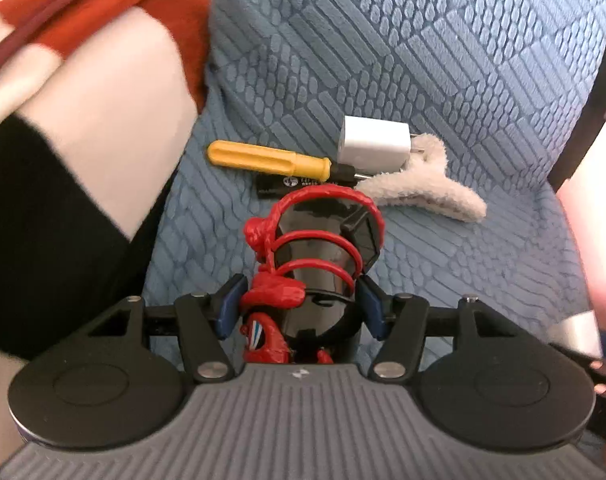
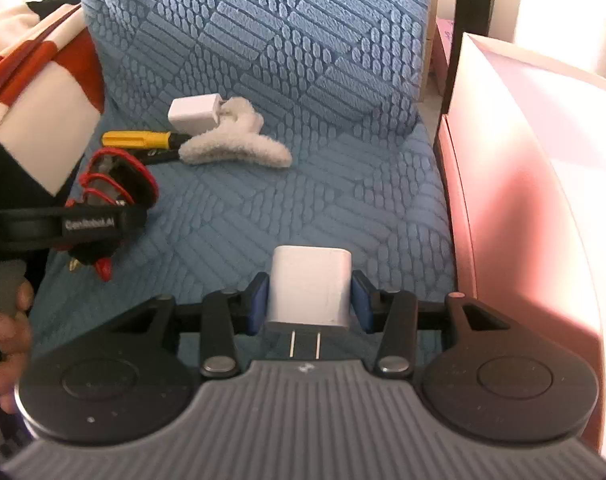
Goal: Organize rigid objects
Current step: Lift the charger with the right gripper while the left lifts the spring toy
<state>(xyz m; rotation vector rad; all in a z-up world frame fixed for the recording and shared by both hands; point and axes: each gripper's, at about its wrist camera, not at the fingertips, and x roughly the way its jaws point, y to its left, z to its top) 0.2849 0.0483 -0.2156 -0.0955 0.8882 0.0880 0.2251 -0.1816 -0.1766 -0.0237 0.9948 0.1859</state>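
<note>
My left gripper (image 1: 301,300) is shut on a black cup-shaped toy (image 1: 323,248) wrapped in red coils, with a red figure on its side. It is held just above the blue sofa seat (image 1: 483,264). In the right wrist view the same toy (image 2: 119,184) shows at the left, in the left gripper (image 2: 91,224). My right gripper (image 2: 310,296) is shut on a white plug charger (image 2: 309,280) whose two prongs point back at the camera. Further back lie a yellow-handled screwdriver (image 1: 267,160), a second white charger (image 1: 369,142) and a fluffy white hair claw (image 1: 427,188).
A small black item (image 1: 271,188) lies under the screwdriver's shaft. A pink box (image 2: 523,200) stands along the seat's right edge. A person's leg and a red-and-white cloth (image 1: 63,40) fill the left side. The blue backrest cushion (image 2: 263,40) rises behind the objects.
</note>
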